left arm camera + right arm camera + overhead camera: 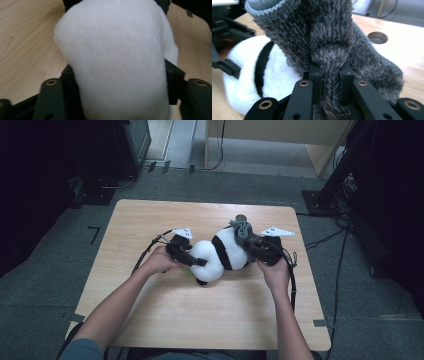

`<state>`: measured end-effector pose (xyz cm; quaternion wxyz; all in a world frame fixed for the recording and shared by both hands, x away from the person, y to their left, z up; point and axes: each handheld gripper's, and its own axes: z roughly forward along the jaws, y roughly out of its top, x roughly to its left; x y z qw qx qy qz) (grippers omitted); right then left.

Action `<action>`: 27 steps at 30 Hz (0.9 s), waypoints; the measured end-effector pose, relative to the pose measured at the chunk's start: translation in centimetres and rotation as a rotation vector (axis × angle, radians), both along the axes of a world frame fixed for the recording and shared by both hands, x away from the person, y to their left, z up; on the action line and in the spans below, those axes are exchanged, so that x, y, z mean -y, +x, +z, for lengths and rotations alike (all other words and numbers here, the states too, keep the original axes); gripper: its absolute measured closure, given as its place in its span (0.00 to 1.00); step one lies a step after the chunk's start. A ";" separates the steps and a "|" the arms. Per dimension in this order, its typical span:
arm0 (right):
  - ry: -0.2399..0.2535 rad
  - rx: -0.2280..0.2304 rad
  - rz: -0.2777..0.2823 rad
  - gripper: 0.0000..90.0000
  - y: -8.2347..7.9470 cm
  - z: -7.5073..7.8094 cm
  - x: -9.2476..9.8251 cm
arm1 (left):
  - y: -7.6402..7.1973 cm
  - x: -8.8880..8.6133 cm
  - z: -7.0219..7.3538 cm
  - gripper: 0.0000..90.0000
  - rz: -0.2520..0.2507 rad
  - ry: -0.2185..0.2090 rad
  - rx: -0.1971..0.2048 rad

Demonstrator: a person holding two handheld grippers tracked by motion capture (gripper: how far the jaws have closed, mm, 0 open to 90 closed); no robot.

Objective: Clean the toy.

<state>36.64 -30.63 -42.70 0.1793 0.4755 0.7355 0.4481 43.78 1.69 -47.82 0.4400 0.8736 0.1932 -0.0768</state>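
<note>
A white plush toy [220,255] with a black band lies in the middle of the wooden table [200,320]. My left gripper [196,261] comes in from the left and is shut on its white rounded end [117,62], with the pads pressing into the fur on both sides. A grey fuzzy sock [242,229] sits at the toy's right end. My right gripper [251,244] is shut on a bunched fold of that sock [329,37], pinched tight between the fingers [315,75]. The toy's white body [244,82] shows behind the sock.
A round cable hole [377,37] is set in the tabletop just beyond the sock. Cables trail from both grippers off the table's sides. Dark equipment stands on the floor at the far left and far right. Bare wood lies in front of my hands.
</note>
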 end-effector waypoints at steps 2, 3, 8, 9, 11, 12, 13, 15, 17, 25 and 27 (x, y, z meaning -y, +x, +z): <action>0.014 -0.008 -0.021 0.86 -0.1 0.6 0.5 | -0.6 -0.2 0.2 0.48 0.034 -0.017 -0.019; 0.020 -0.006 -0.038 0.86 -0.2 1.1 0.7 | -0.7 -0.2 0.3 0.50 0.041 -0.018 -0.024; 0.062 0.045 -0.015 0.86 -1.6 3.9 0.4 | -1.6 -0.9 1.8 0.53 0.135 -0.066 -0.050; 0.068 0.056 0.000 0.86 -1.9 4.5 -0.1 | -1.6 -1.1 2.1 0.53 0.166 -0.083 -0.069; 0.072 0.073 0.029 0.86 -2.4 5.4 -1.1 | -1.8 -1.4 2.7 0.53 0.222 -0.107 -0.083; 0.078 0.079 0.058 0.86 -2.7 5.8 -2.0 | -1.9 -1.6 3.1 0.53 0.246 -0.113 -0.079; 0.080 0.074 0.081 0.86 -2.9 6.0 -2.9 | -2.1 -1.7 3.3 0.53 0.270 -0.119 -0.067; 0.068 0.067 0.129 0.86 -3.2 6.1 -4.7 | -2.6 -1.9 3.6 0.52 0.313 -0.140 -0.055; 0.065 0.060 0.167 0.85 -3.5 5.8 -6.4 | -3.1 -2.1 3.6 0.51 0.367 -0.171 -0.074; 0.056 0.007 0.233 0.85 -3.1 2.9 -10.7 | -3.9 -2.1 3.3 0.51 0.446 -0.201 -0.098; 0.051 -0.005 0.244 0.85 -3.0 2.0 -11.4 | -4.2 -2.0 3.5 0.51 0.443 -0.195 -0.081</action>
